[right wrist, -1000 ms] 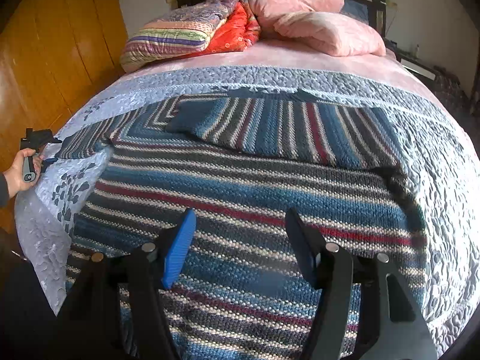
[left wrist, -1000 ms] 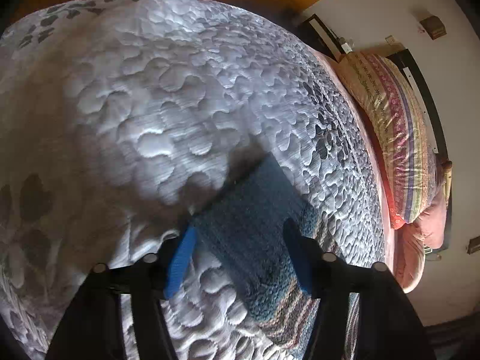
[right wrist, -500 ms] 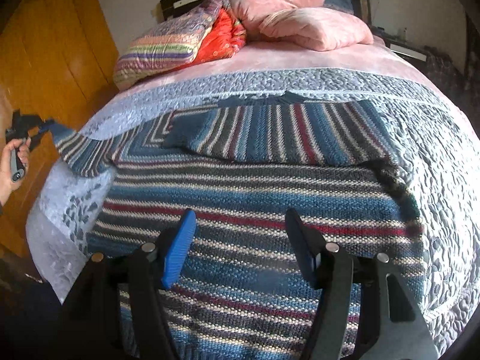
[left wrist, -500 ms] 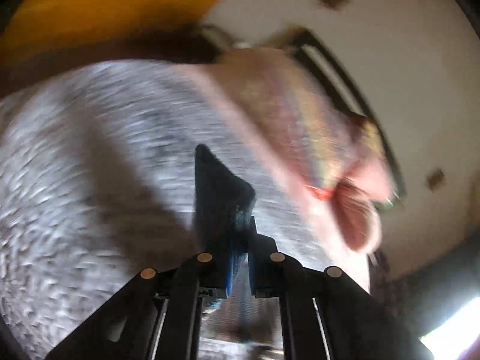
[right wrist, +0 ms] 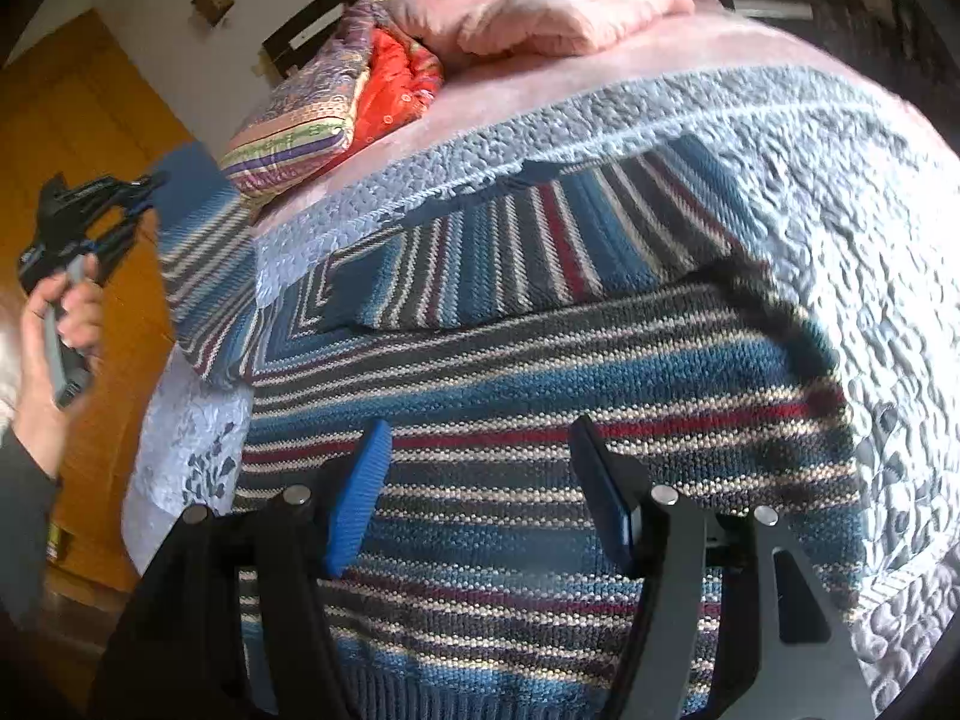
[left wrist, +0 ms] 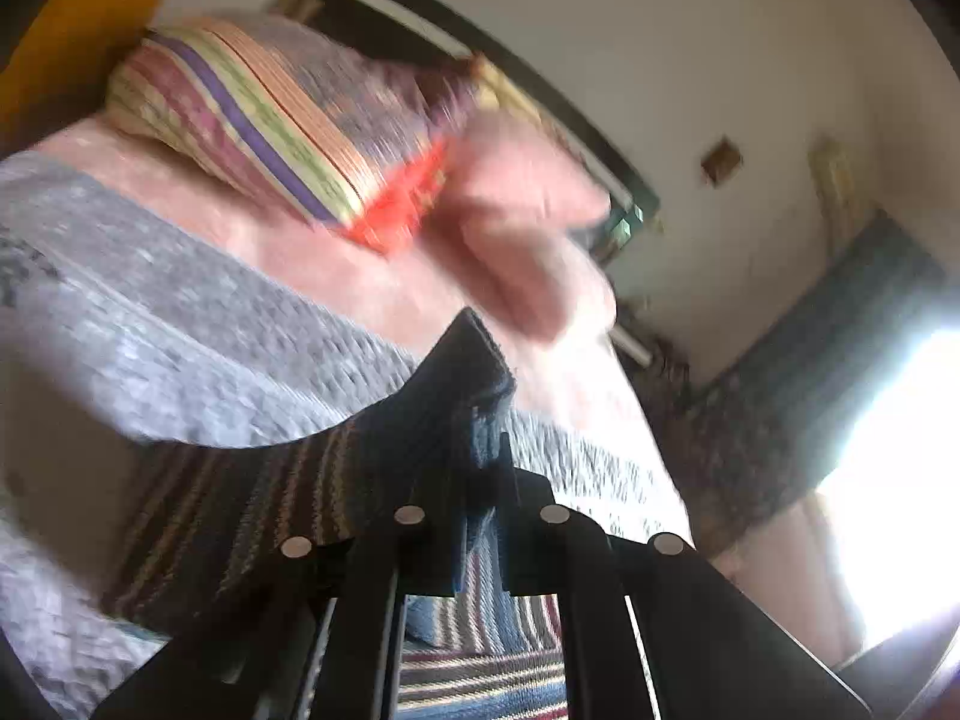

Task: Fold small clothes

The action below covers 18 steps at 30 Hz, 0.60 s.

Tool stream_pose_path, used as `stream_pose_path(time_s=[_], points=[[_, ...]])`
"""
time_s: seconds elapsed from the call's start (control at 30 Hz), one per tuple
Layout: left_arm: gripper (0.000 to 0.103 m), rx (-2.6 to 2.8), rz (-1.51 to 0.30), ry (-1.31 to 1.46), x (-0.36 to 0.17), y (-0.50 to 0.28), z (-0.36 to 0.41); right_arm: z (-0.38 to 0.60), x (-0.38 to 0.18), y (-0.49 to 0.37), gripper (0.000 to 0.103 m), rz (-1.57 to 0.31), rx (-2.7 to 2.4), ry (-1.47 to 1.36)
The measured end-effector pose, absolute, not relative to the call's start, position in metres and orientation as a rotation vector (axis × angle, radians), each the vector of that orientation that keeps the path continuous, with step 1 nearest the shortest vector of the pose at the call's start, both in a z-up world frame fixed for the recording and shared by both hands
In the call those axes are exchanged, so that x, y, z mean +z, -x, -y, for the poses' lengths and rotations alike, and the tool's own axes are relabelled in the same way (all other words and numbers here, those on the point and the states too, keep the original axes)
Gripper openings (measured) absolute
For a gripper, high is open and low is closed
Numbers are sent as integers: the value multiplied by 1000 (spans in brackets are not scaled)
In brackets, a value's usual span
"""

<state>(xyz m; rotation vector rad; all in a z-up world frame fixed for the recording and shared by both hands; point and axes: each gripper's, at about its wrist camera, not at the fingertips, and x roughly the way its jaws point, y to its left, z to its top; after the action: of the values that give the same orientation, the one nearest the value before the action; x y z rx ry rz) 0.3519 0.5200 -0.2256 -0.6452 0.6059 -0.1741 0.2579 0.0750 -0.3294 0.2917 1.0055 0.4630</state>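
Observation:
A striped knit sweater [right wrist: 540, 372] in blue, grey, cream and red lies flat on the bed. One sleeve is folded across its upper body. The other sleeve [right wrist: 204, 276] is lifted off the bed at the left, and my left gripper [right wrist: 141, 189] is shut on its blue cuff [right wrist: 189, 177]. In the left wrist view the cuff [left wrist: 474, 384] stands up between the closed fingers of the left gripper [left wrist: 483, 468]. My right gripper [right wrist: 480, 474] hovers open above the sweater's lower body, nothing between its blue pads [right wrist: 357, 498].
A grey quilted bedspread [right wrist: 840, 192] covers the bed. At the head lie pink pillows [right wrist: 540, 6] and a folded striped and red quilt [right wrist: 336, 114] against a dark headboard. A wooden wardrobe [right wrist: 72, 132] stands left. A hand [right wrist: 54, 336] holds the left gripper.
The left gripper closed on the sleeve cuff and raised it off the bed, swinging up and toward the sweater. The right gripper stayed open and tilted slightly.

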Motion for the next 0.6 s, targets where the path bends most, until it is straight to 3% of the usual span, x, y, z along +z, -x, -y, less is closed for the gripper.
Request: stream_pose_path(time_s=[0.27, 0.37, 0.47, 0.53, 0.6], points=[[7, -248, -802, 543, -325, -407, -399, -61, -345, -292, 62, -1084, 481, -438], [12, -258, -935, 483, -375, -418, -364, -57, -351, -317, 67, -1124, 505, -532], [27, -259, -985, 498, -399, -406, -357, -58, -364, -355, 67, -1196, 559, -695], [57, -259, -946, 555, -395, -388, -367, -66, -370, -381, 67, -1230, 610, -774], [68, -243, -889, 642, -389, -363, -389, -84, -380, -410, 64, -1271, 673, -816]])
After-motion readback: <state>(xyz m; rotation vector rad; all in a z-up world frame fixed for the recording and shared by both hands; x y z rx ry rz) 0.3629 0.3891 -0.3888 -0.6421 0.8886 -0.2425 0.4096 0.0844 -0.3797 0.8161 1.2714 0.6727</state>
